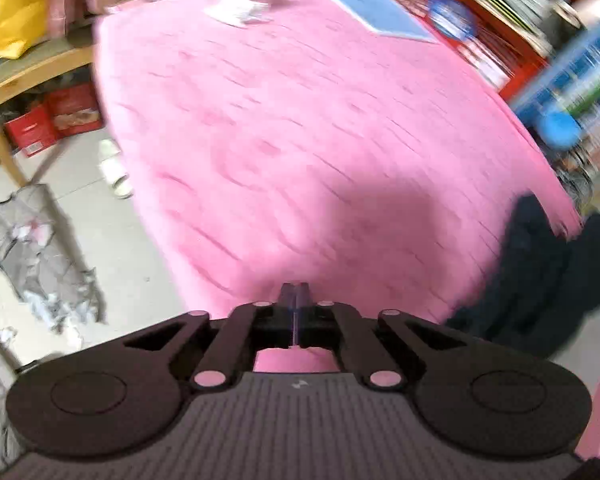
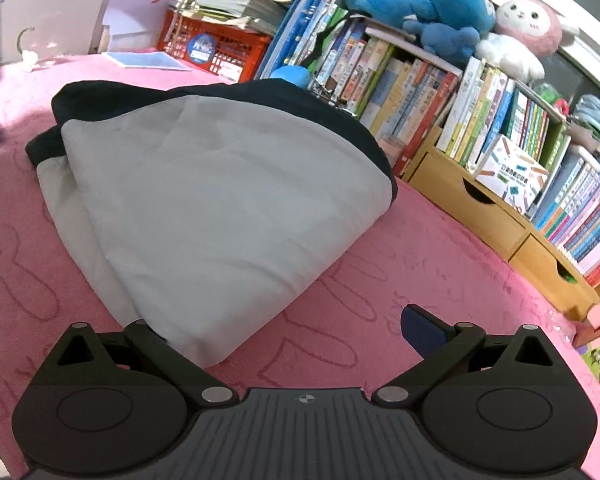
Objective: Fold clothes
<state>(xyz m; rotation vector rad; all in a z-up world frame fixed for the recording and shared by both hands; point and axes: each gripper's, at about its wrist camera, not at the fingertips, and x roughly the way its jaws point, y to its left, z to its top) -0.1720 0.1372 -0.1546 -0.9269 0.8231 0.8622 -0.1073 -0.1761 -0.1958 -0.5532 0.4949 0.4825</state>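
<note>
A folded garment [image 2: 220, 200], grey on top with dark navy edges, lies on the pink tablecloth [image 2: 420, 264] in the right wrist view. My right gripper [image 2: 280, 322] is open wide at its near corner. The blue-padded right finger [image 2: 424, 328] rests clear of the cloth, and the garment's edge hides the left fingertip. The left wrist view is motion-blurred. There my left gripper [image 1: 296, 296] is shut with nothing between its fingers, above bare pink tablecloth [image 1: 300, 140]. A dark cloth [image 1: 540, 280] shows at the right edge of that view.
Along the table's right side stand rows of books [image 2: 480, 128], wooden drawers [image 2: 472, 208], plush toys [image 2: 440, 4] and a red crate [image 2: 212, 48]. A blue booklet [image 2: 148, 60] lies at the far end. Left of the table are floor, slippers [image 1: 114, 168] and grey cloth [image 1: 40, 256].
</note>
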